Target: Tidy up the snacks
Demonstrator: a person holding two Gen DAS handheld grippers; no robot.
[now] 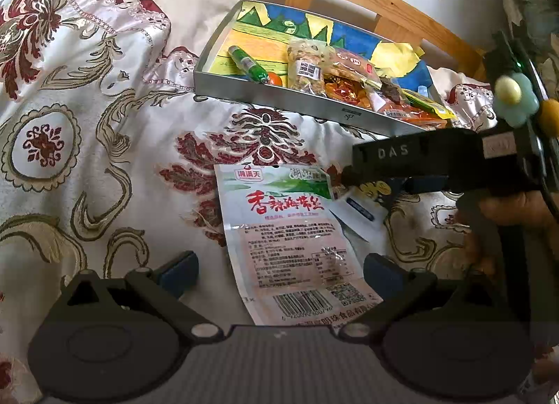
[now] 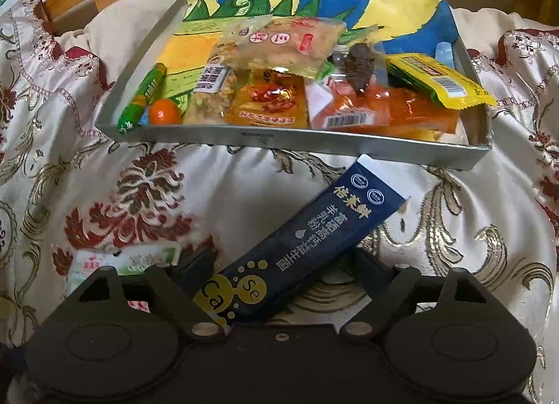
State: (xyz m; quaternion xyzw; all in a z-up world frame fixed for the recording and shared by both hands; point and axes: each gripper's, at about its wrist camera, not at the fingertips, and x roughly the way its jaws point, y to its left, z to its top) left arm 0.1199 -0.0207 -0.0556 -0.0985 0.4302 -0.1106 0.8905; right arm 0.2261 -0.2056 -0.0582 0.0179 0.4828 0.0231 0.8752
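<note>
Two packets are lying loose on the bed near the tray (image 2: 297, 140): a light, limp, slick sachet (image 2: 307, 240) between the right gripper's (image 2: 283, 274) spread fingers, best pinched mid-length; the left gripper's (image 1: 279, 269) fingers are spreading around a flat pouch (image 1: 290, 240).

Left gripper (image 1: 279, 273) and right gripper (image 2: 283, 276): jaws apart, angled downward.

Bed w/ white satin quilt (image 2: 244, 187), red-gold floral: grey metal tray (image 2: 314, 140), dark blue stick sachet (image 2: 314, 240), white-green snack pouch (image 1: 290, 240) on it.
</note>
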